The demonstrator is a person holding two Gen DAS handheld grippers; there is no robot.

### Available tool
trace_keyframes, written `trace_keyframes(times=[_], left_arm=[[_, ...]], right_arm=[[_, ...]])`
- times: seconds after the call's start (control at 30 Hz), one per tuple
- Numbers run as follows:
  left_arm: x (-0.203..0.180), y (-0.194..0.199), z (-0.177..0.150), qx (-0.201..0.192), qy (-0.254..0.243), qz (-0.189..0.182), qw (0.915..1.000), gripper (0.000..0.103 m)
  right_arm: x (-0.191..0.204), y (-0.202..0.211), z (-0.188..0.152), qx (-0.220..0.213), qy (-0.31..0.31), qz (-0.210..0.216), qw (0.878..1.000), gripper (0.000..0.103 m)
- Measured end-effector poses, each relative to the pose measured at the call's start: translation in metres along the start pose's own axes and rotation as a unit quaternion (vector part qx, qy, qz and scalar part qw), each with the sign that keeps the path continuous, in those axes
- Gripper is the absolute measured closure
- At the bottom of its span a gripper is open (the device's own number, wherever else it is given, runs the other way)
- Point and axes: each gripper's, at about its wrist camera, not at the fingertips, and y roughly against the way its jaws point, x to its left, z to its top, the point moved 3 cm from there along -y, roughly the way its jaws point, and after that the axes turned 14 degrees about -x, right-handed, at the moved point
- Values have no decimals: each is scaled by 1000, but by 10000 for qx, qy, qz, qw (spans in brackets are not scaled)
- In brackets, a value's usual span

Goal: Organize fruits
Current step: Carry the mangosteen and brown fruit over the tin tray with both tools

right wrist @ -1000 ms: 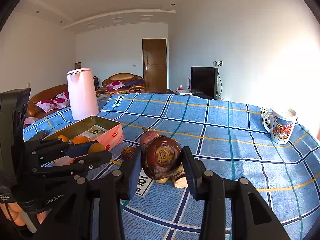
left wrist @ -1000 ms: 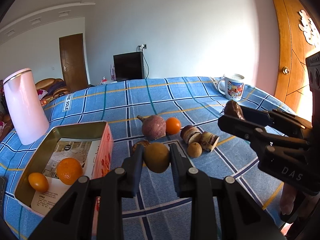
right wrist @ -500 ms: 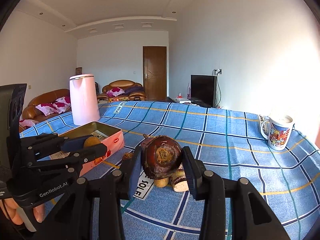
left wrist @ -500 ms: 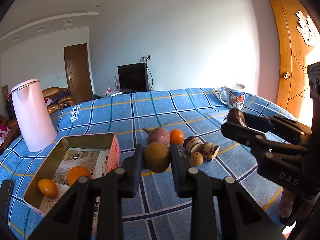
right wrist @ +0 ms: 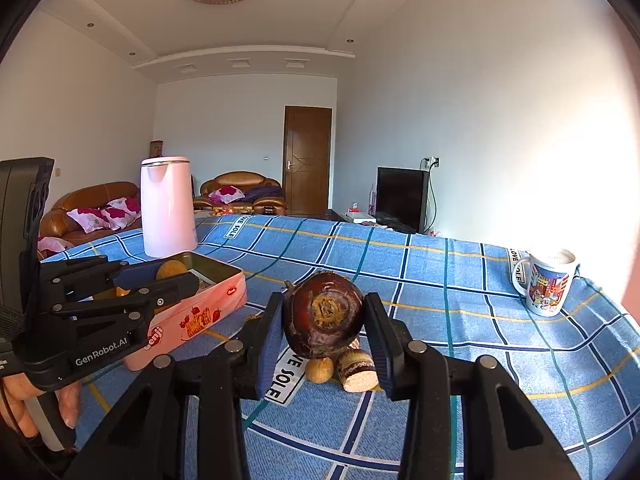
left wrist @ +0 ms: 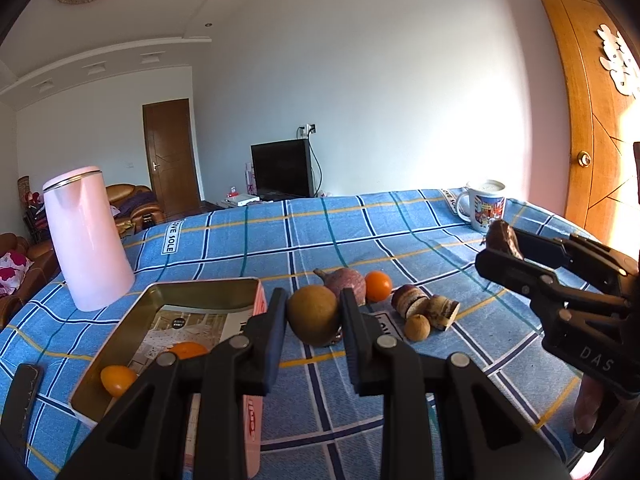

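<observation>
My left gripper (left wrist: 313, 316) is shut on a round tan-brown fruit (left wrist: 313, 314) and holds it above the table, just right of the pink tin (left wrist: 200, 288). The tin holds two orange fruits (left wrist: 118, 379). My right gripper (right wrist: 323, 326) is shut on a dark reddish-brown round fruit (right wrist: 323, 326), held above the table; it also shows at the right of the left wrist view (left wrist: 502, 236). On the cloth lie a purple root-like fruit (left wrist: 352, 282), a small orange (left wrist: 378, 286), a small brown fruit (left wrist: 417, 327) and two cut brown pieces (left wrist: 426, 308).
A tall pink kettle (left wrist: 88, 240) stands behind the tin at the far left. A printed mug (left wrist: 486, 205) stands at the far right of the blue checked tablecloth (left wrist: 320, 232). A dark flat object (left wrist: 22, 396) lies at the left edge. A wooden door is on the right.
Both grippers have risen and pulled back with their fruits still held. The left gripper's fruit now sits nearer the tin's right edge.
</observation>
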Motion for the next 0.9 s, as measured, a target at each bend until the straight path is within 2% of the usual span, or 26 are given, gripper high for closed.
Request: trace_keyframes(times=[0.4, 0.67, 0.9], left_arm=[[29, 7, 3, -93, 138, 177, 9997, 75], [76, 6, -5, 141, 442, 514, 9976, 75], [126, 7, -23, 417, 786, 938, 9916, 75]], right_arm=[[20, -13, 1, 120, 179, 154, 9996, 61], [58, -36, 10, 262, 215, 680, 9971, 61], [99, -66, 9, 509, 211, 1233, 9908, 61]])
